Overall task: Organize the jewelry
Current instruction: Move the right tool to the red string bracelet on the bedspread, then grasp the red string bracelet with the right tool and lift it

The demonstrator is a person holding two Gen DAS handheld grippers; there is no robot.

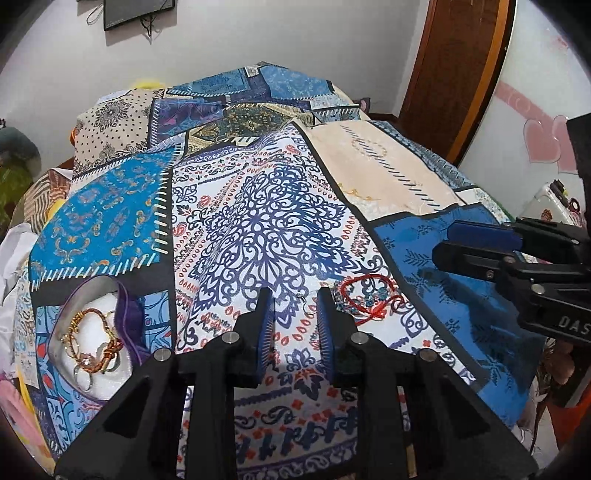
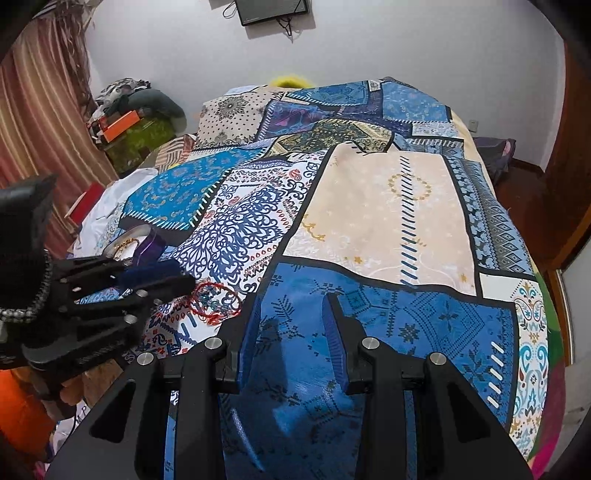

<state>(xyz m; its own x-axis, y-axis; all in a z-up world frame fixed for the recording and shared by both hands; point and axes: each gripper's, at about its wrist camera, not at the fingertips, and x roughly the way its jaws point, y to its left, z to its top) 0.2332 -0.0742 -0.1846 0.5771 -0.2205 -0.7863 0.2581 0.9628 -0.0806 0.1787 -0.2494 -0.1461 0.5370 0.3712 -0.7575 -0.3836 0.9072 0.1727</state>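
Observation:
A red string bracelet with blue beads (image 1: 369,297) lies on the patterned bedspread (image 1: 258,221), just right of my left gripper (image 1: 295,299). That gripper is open and empty, with a small thin metal ring (image 1: 308,308) on the cloth between its fingers. An open purple jewelry box (image 1: 92,332) with a white lining holds gold bracelets and rings at the left. My right gripper (image 2: 293,304) is open and empty over a blue patch. The right wrist view also shows the bracelet (image 2: 216,301), the box (image 2: 136,240) and my left gripper (image 2: 162,280).
The bed fills both views. A dark screen (image 2: 273,11) hangs on the far wall. Clutter and a curtain (image 2: 37,110) stand left of the bed, a wooden door (image 1: 458,74) to the right. White cloth (image 2: 110,206) lies near the box.

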